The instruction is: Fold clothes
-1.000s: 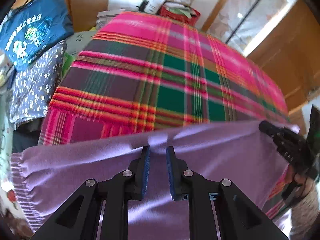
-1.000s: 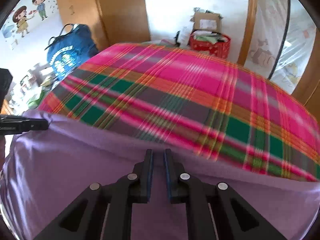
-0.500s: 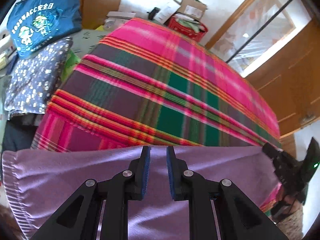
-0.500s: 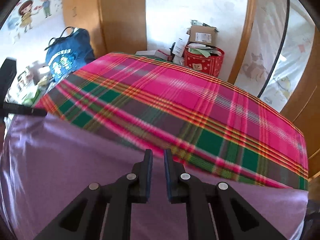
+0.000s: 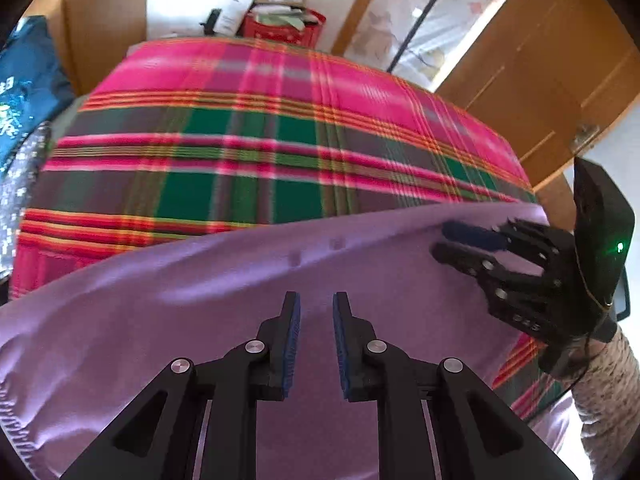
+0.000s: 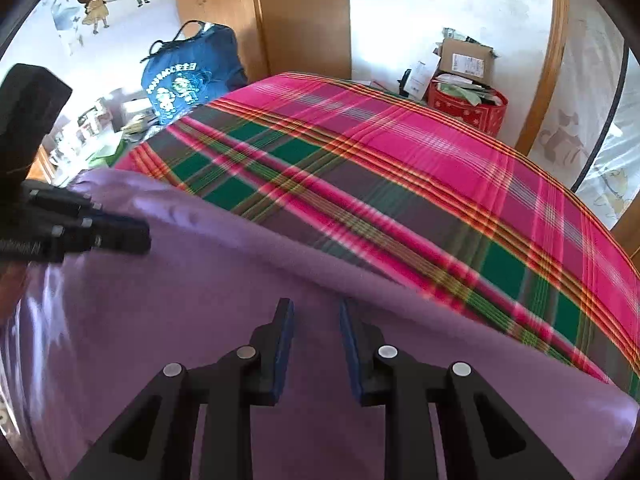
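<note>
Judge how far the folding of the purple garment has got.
Done: the purple garment lies spread across the plaid blanket. In hand: neither gripper holds cloth; the left gripper hovers over it, the right gripper is opening. Left: every fold, as none shows yet.

Your smooth, lilac-purple knit garment (image 5: 224,312) lies spread flat across the near part of the bed, and it fills the lower half of both wrist views (image 6: 224,304). Its far edge runs as a long, nearly straight fold line from one side to the other. A ribbed, gathered hem shows at the lower left in the left wrist view. The cloth lies mostly smooth, with only shallow ripples.
</note>
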Tool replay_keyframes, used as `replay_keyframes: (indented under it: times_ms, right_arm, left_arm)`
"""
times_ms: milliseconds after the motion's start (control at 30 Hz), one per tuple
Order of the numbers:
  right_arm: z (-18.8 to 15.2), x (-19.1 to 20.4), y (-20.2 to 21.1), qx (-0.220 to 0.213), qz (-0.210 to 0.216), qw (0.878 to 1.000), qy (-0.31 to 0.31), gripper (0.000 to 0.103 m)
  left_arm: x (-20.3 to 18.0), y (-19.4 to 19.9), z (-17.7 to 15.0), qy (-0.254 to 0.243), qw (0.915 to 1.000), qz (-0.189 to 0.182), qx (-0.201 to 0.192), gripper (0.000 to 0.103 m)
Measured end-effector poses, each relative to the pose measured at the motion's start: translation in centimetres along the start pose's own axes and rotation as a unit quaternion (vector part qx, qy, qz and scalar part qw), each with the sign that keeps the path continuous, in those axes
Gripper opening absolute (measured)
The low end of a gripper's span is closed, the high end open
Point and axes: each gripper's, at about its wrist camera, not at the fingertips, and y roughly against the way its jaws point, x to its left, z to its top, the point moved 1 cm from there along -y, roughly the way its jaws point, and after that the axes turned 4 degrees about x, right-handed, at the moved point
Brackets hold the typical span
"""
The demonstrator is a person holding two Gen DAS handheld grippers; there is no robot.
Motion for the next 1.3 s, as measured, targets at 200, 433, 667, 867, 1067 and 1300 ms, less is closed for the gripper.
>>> replay_keyframes:
  times_ms: [200, 433, 667, 867, 1067, 1300]
  right_arm:
    - [1.6, -1.0, -1.2, -0.013, -0.023, 0.999, -0.028, 0.025]
    - [1.5, -1.2, -1.1, -0.025, -0.035, 0.999, -0.028, 0.026]
    - [1.2, -1.9, -0.2, -0.024, -0.028, 0.998, -0.054, 0.026]
    - [-0.4, -0.5, 2.4, -0.034, -0.003, 0.998, -0.044, 0.026]
    - [-2.3, 2.2, 1.6, -0.009, 0.002, 1.000, -0.006, 0.026]
    - [-2.0, 2.5, 0.7, -0.023, -0.009, 1.000, 0.004, 0.028]
  left_arm:
    - [0.7, -0.7, 0.7, 0.015, 0.9998, -0.015, 0.005, 0.017]
    - [1.9, -1.1, 2.2, 0.056, 0.9973, -0.046, -0.003, 0.017]
    - [2.8, -0.1, 2.2, 0.063, 0.9978, -0.017, -0.006, 0.017]
    - [4.7, 2.4, 0.2, 0.083, 0.9964, -0.009, -0.016, 0.017]
    - [6.9, 2.0, -1.3, 0.106, 0.9943, 0.009, -0.006, 0.017]
    - [7.5, 1.7, -0.8, 0.103, 0.9945, 0.004, -0.016, 0.017]
